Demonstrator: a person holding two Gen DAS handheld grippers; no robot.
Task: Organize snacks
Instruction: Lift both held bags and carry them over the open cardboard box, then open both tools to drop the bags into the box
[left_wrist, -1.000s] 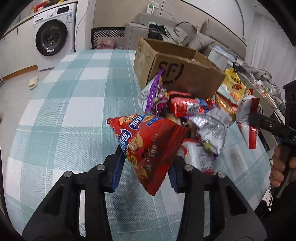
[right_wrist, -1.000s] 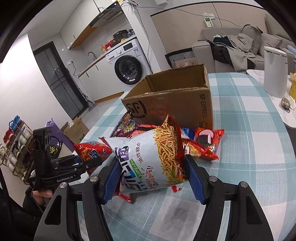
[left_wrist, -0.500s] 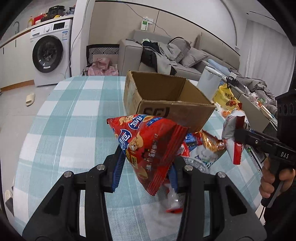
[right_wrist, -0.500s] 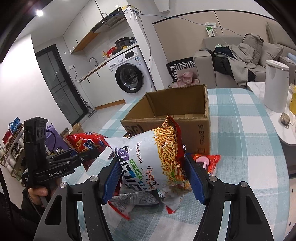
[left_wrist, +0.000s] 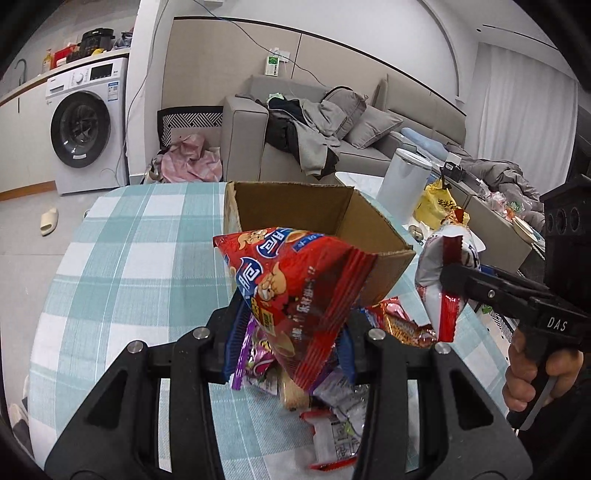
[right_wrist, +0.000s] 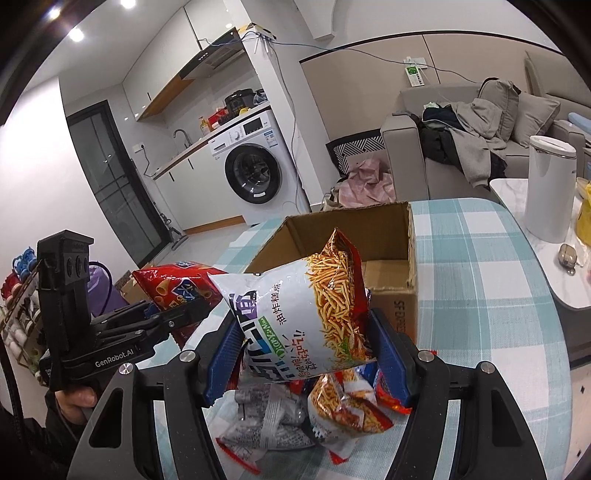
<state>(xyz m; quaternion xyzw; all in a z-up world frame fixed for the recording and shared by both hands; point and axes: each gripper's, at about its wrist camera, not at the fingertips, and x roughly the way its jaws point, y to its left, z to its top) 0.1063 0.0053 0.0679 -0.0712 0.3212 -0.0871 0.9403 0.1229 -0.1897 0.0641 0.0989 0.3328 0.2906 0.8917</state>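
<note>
My left gripper (left_wrist: 290, 345) is shut on a red snack bag (left_wrist: 295, 288) and holds it in the air before the open cardboard box (left_wrist: 332, 218). My right gripper (right_wrist: 303, 354) is shut on a white snack bag with fried sticks printed on it (right_wrist: 299, 314), also raised in front of the box (right_wrist: 388, 240). The box looks empty inside. A pile of loose snack packets (right_wrist: 314, 410) lies on the checked tablecloth under both grippers. The left gripper with its red bag (right_wrist: 173, 288) shows in the right wrist view; the right gripper with its white bag (left_wrist: 443, 269) shows in the left wrist view.
The table has a teal checked cloth (left_wrist: 140, 258). A white canister (right_wrist: 550, 188) stands on a side table to the right. A sofa with clothes (left_wrist: 314, 122) and a washing machine (left_wrist: 85, 125) stand behind the table.
Both grippers have risen with their bags and moved toward the box. The snack pile now lies below them and the inside of the box has come into view.
</note>
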